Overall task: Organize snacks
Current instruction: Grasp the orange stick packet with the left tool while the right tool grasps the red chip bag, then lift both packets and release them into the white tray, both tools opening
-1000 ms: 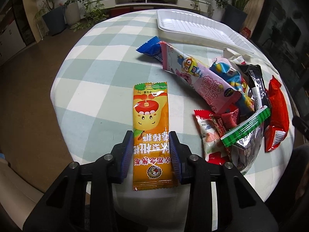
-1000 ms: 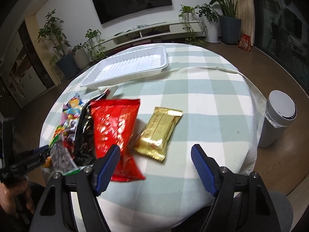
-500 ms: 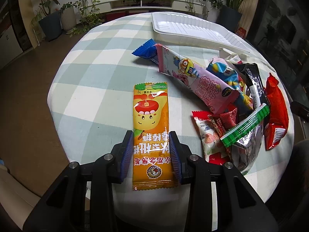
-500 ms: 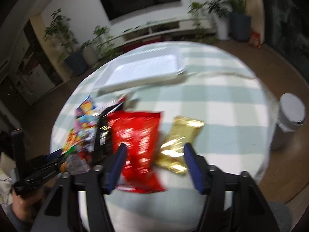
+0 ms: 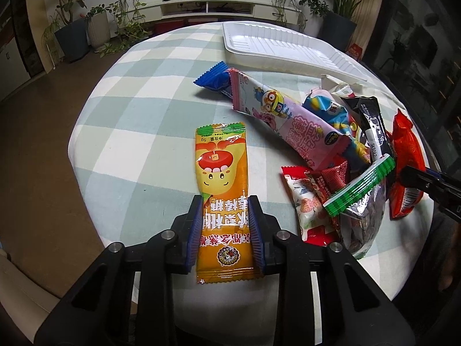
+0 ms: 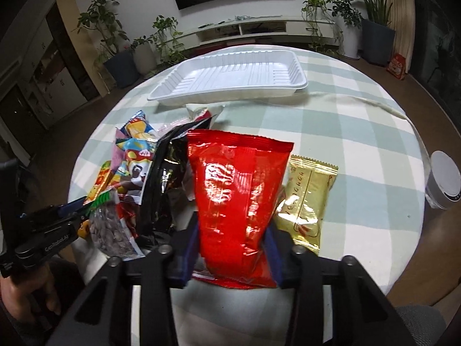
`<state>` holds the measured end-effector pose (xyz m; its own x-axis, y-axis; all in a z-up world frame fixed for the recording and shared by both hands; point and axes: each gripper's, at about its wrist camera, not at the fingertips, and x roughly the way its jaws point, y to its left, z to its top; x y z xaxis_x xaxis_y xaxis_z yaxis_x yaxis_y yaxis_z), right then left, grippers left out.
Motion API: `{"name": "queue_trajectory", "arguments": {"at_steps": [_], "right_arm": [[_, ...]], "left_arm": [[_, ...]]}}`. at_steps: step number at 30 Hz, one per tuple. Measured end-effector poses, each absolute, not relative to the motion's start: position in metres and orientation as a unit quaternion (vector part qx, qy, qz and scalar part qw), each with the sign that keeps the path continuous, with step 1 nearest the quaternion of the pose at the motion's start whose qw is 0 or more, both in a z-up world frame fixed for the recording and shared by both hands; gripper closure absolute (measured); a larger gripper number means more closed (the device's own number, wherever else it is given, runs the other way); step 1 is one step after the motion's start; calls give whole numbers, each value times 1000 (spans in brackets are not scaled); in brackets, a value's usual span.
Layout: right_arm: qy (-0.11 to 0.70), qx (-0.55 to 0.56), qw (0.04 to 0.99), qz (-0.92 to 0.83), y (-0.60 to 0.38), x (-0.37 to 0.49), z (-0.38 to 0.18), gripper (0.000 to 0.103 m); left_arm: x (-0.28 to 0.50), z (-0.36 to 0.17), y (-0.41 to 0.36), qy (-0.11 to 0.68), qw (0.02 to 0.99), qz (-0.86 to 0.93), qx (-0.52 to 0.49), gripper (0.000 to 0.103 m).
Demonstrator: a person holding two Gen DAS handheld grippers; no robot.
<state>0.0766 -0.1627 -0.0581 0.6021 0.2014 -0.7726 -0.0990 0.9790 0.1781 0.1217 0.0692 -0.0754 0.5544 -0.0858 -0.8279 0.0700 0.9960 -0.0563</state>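
Your left claw (image 5: 225, 232) is closed on the near end of a long orange snack packet (image 5: 222, 190), its blue pads pressed against both long edges. The packet lies flat on the round counter (image 5: 138, 109), which is covered in a pale green and white checked cloth, and points away from you toward the counter's middle.

Your right claw (image 6: 232, 249) is closed around the lower part of a large shiny red snack bag (image 6: 236, 199), one pad on each side. The bag sits close to the near edge of the counter. Just to its right, touching it, lies a gold foil packet (image 6: 306, 204).

To the left of the red bag, and to the right of the orange packet, is a loose heap of overlapping snacks. It includes a long pink packet with a cartoon penguin (image 5: 285, 115), a blue wrapper (image 5: 214, 79) tucked under the pink packet's far end, a black packet (image 6: 164, 178), a clear bag of dark seeds with a green top strip (image 5: 363, 201) and a small white packet printed with strawberries (image 5: 305, 201).

An empty white ribbed tray (image 6: 230, 77) rests at the far edge of the counter, beyond the heap and apart from both claws.

A white cylindrical bin (image 6: 443, 184) stands on the wooden floor off the counter's right edge.
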Motion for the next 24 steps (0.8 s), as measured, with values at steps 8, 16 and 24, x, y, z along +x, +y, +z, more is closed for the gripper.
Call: {"name": "queue_trajectory", "arguments": {"at_steps": [8,16,24], "right_arm": [[415,66,903,92,-165,66,-49,69],[389,93,912,92,-179,60,-34,69],[381,126,913,69,-214,77,-25,69]], "left_arm": [[119,-71,72,465,884,-52,-23,78],[113,-62,77,455,887,-62,-41,78],[120,-28,92,429,899,-72,-56,78]]}}
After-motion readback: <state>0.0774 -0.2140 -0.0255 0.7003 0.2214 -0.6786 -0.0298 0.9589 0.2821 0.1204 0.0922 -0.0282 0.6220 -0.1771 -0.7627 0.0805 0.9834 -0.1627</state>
